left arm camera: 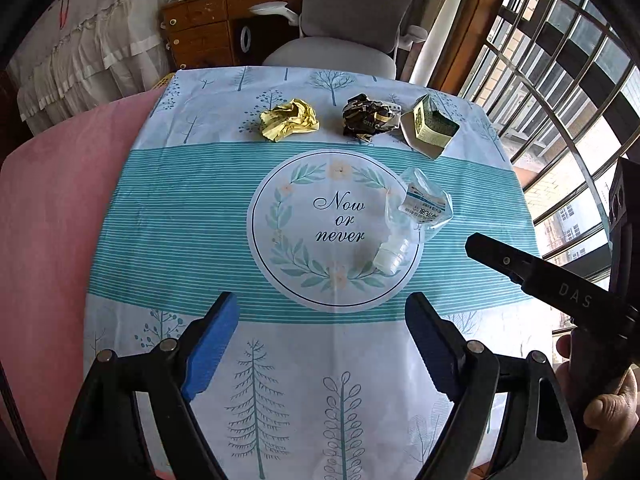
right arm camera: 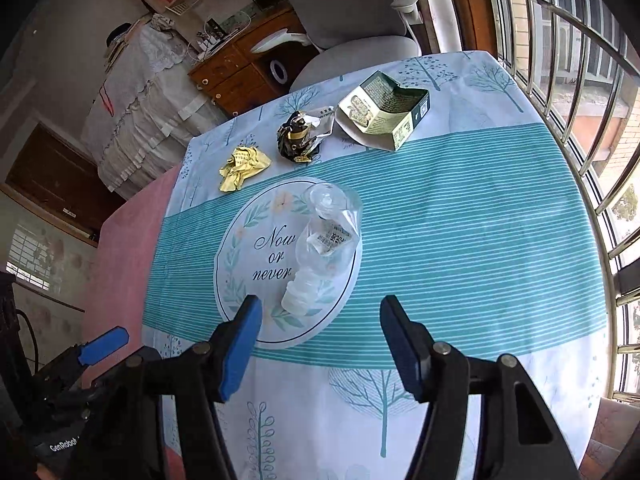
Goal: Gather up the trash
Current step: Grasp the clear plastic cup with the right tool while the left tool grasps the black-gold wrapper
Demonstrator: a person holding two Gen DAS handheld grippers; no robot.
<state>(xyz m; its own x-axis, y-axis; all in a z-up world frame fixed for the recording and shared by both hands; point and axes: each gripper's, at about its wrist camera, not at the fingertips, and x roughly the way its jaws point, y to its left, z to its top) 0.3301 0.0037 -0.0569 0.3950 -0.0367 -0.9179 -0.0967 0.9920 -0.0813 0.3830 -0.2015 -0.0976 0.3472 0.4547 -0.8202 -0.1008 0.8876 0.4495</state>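
Four pieces of trash lie on the tablecloth [left arm camera: 160,240]. A crumpled yellow paper [left arm camera: 290,119] [right arm camera: 243,168], a crumpled dark wrapper [left arm camera: 368,115] [right arm camera: 298,138] and an opened green-and-white carton [left arm camera: 430,125] [right arm camera: 384,110] form a row at the far side. A crushed clear plastic bottle [left arm camera: 416,216] [right arm camera: 324,240] with a white cap lies on the round "Now or never" print. My left gripper [left arm camera: 322,320] hangs open over the near part of the cloth, nothing between its blue pads. My right gripper [right arm camera: 320,320] is open too, just short of the bottle's cap.
A grey chair [left arm camera: 344,12] stands behind the table's far edge, with a wooden desk [left arm camera: 208,28] beyond. Barred windows [left arm camera: 560,80] run along the right. A pink cover [left arm camera: 60,220] lies left of the cloth. A hand [left arm camera: 612,404] holds the right gripper.
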